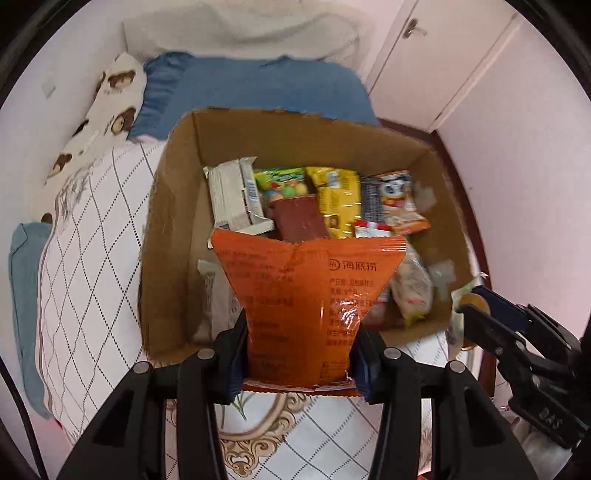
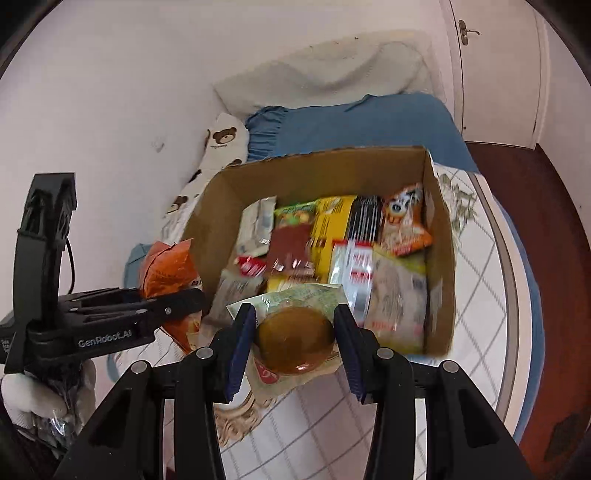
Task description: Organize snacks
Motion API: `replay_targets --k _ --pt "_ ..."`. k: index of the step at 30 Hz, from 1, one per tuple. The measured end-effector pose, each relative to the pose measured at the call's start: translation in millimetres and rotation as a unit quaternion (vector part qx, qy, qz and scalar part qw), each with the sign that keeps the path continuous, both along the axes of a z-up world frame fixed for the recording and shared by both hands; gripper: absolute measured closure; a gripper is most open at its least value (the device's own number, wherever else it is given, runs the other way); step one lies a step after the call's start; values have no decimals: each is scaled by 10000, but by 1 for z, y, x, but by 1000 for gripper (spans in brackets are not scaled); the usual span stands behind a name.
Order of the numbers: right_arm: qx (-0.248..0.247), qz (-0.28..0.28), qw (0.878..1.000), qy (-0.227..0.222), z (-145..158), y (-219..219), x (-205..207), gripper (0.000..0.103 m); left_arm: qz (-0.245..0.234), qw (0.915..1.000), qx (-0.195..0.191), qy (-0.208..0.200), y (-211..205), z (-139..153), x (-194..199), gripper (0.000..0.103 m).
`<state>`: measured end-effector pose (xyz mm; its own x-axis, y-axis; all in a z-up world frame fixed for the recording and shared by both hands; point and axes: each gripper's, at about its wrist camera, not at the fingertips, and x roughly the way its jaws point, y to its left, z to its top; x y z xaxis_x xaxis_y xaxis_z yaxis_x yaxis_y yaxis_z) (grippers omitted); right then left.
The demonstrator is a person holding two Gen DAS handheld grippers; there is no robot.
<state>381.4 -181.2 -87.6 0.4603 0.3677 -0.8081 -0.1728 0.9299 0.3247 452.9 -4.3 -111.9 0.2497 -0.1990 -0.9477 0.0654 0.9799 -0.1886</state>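
Orange snack bag [image 1: 295,306]: clamped between the pads of the left gripper [image 1: 299,354], jaws closed against its lower half, bag upright, top seam flared wide. In the left wrist view it hangs in front of the cardboard box [image 1: 173,229], at 12 o'clock from the fingers.

Wrapped round brown pastry [image 2: 295,341]: pinched between the blue pads of the right gripper [image 2: 295,343], jaws narrowed onto it, clear wrapper crinkling out above and below. It sits just short of the box's near wall [image 2: 441,295].

Box contents, packed upright in a row along the far side: white packets [image 1: 231,197] at 10 o'clock, green candy pack [image 1: 282,182], dark red pouch [image 1: 301,219], yellow packs [image 1: 338,201], black pack [image 1: 371,199], orange cartoon packet [image 1: 402,206] at 2 o'clock. Further pale packets [image 2: 391,295] lie flatter nearer the front, blurred.

Box stands on a bed with a white diamond-pattern quilt [image 1: 92,266]. Blue pillow [image 1: 266,88] beyond the box at 12 o'clock; bear-print pillow [image 1: 118,92] at 10 o'clock. A white-gloved hand [image 2: 40,398] holds the left gripper's handle, at 8 o'clock in the right wrist view. White door with handle [image 2: 467,33] at 1 o'clock.
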Motion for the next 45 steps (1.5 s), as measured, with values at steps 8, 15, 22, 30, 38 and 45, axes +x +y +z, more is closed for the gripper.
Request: replay_targets --k 8,15,22,30,38,45 --pt "-92 -71 9977 661 -44 2 53 56 85 9978 102 655 -5 -53 35 59" --pt "-300 -257 9927 1140 -69 -5 64 2 144 9958 172 886 -6 -69 37 11" --pt "-1394 -496 9858 798 -59 -7 60 2 220 9962 363 754 -4 -65 32 9" --pt "-1582 -642 9819 817 -65 -10 53 2 220 9964 632 521 -5 -56 22 9" --pt "-1446 -825 9837 672 -53 -15 37 2 240 9976 637 138 -7 -32 2 9" --pt "-1470 -832 9851 333 -26 -15 14 2 288 9949 799 -549 -7 5 -26 9"
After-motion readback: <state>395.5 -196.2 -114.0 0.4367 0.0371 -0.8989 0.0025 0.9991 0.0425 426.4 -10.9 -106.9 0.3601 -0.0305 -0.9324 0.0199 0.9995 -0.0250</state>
